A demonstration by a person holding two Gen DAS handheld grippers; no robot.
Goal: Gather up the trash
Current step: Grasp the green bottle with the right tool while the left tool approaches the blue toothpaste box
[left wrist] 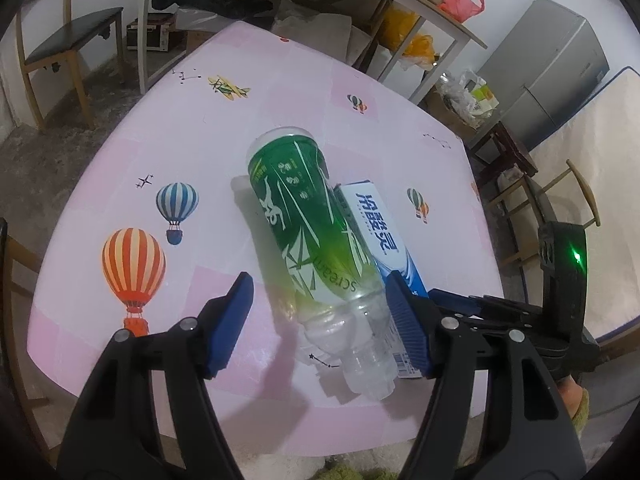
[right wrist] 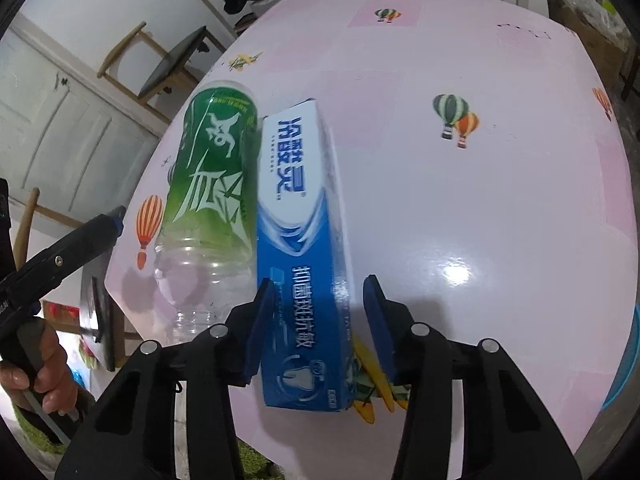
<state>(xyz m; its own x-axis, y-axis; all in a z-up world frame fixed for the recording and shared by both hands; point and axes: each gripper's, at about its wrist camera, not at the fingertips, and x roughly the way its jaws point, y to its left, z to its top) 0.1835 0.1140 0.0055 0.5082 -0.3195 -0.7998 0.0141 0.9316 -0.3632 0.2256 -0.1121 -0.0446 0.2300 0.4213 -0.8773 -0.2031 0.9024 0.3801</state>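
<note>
An empty clear plastic bottle with a green label [left wrist: 308, 236] lies on the pink table [left wrist: 120, 168], neck toward me. A blue and white toothpaste box [left wrist: 380, 232] lies right beside it, touching. My left gripper [left wrist: 320, 316] is open, its fingers either side of the bottle's neck end. In the right wrist view the bottle [right wrist: 212, 184] lies left of the box [right wrist: 300, 240]. My right gripper [right wrist: 318, 328] is open, its fingers straddling the near end of the box. The left gripper's finger [right wrist: 80, 236] shows at the left edge.
The round table [right wrist: 500, 200] has a balloon-print cover. Wooden chairs [left wrist: 60, 52] stand at the far left and at the right [left wrist: 560, 208]. A shelf with plastic bags [left wrist: 452, 0], a grey fridge [left wrist: 556, 64] and a cluttered box stand behind.
</note>
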